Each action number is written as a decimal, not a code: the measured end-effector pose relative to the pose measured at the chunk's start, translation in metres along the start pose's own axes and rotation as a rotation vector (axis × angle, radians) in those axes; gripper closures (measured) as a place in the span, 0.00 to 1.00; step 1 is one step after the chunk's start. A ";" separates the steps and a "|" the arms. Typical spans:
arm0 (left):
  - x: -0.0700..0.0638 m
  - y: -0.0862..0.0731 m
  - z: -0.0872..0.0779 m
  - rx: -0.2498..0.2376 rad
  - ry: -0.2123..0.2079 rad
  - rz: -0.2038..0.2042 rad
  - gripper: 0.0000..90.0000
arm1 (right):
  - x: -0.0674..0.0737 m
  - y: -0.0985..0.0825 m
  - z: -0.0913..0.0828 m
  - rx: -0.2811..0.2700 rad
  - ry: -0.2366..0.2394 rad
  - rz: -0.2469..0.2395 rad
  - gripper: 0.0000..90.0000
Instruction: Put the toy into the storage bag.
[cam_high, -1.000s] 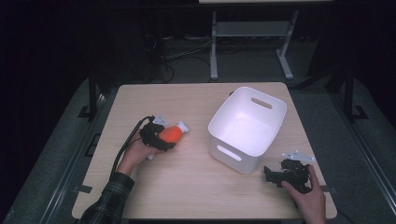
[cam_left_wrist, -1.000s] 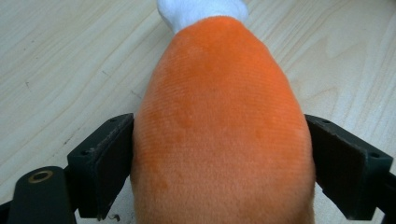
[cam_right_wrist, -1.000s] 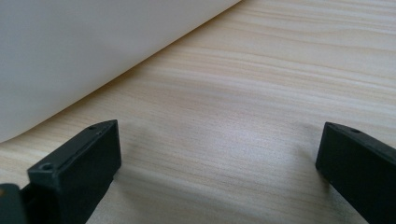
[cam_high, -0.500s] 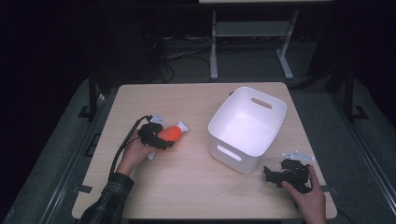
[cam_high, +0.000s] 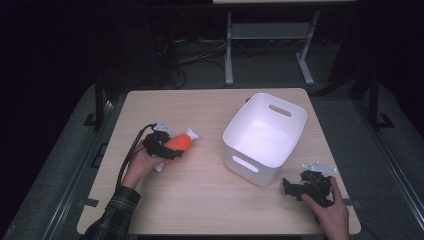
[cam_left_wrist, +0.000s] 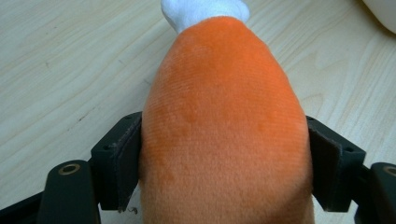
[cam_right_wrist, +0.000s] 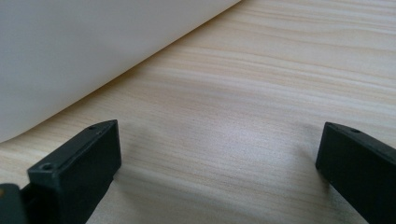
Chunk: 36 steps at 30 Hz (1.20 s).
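Two tongs are in use: the left tongs (cam_high: 167, 147) clench an orange plush toy (cam_high: 176, 143) toward the tabletop's (cam_high: 200, 200) left edge, while the right tongs (cam_high: 295, 189) rest released near its front-right corner beside the white bin (cam_high: 265, 135). Judged sound practice: keep the squeeze on the toy's broad body while lifting it over the rim. Its long axis points white tip toward the bin.

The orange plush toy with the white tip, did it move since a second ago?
No. In the high view the orange plush toy with the white tip sits just as far left of the white plastic bin, clamped in the left gripper.
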<state>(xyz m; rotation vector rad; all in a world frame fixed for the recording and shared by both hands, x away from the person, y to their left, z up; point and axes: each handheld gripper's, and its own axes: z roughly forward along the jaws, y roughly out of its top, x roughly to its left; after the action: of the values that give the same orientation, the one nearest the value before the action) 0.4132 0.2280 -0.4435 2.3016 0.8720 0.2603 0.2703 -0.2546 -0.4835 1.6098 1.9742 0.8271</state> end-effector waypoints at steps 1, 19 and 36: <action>0.000 0.000 -0.001 0.000 -0.005 -0.006 0.25 | 0.000 0.000 0.000 0.000 0.001 -0.001 0.00; -0.008 0.010 -0.021 -0.035 -0.006 -0.032 0.25 | 0.000 0.000 0.000 0.000 0.002 -0.002 0.00; -0.020 0.034 -0.044 -0.082 -0.020 -0.033 0.25 | 0.000 0.000 0.000 0.000 0.002 -0.002 0.00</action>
<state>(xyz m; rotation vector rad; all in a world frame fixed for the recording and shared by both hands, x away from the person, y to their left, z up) 0.3987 0.2184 -0.3874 2.2086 0.8722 0.2540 0.2704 -0.2547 -0.4835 1.6074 1.9764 0.8286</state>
